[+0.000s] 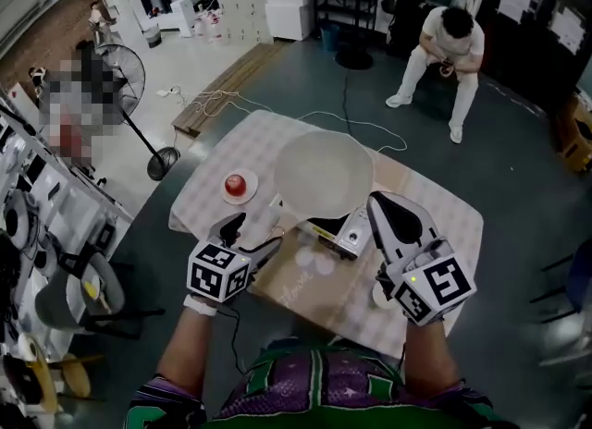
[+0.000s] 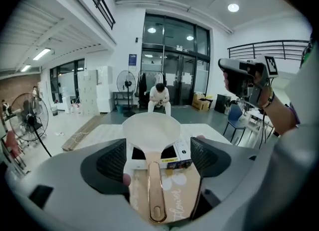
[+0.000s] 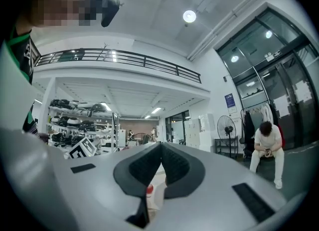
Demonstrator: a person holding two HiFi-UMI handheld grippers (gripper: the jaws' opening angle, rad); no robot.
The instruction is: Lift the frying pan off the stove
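Observation:
A white frying pan point(image 1: 324, 176) sits on a small white portable stove point(image 1: 344, 233) in the middle of the table. Its copper-coloured handle point(image 2: 154, 187) points toward me. My left gripper point(image 1: 248, 228) is open at the handle. In the left gripper view the handle runs between the two dark pads point(image 2: 112, 163) of the left gripper point(image 2: 158, 160), and neither pad touches it. My right gripper point(image 1: 377, 201) hovers to the right of the stove, shut and empty. In its own view the right gripper point(image 3: 161, 148) has its jaws pressed together and points away from the pan.
The stove stands on a brown printed board point(image 1: 305, 281) on the checkered tablecloth point(image 1: 435, 205). A red object on a small white dish point(image 1: 238, 185) lies left of the pan. A person point(image 1: 449, 43) sits beyond the table. A standing fan point(image 1: 125, 85) and shelves are at the left.

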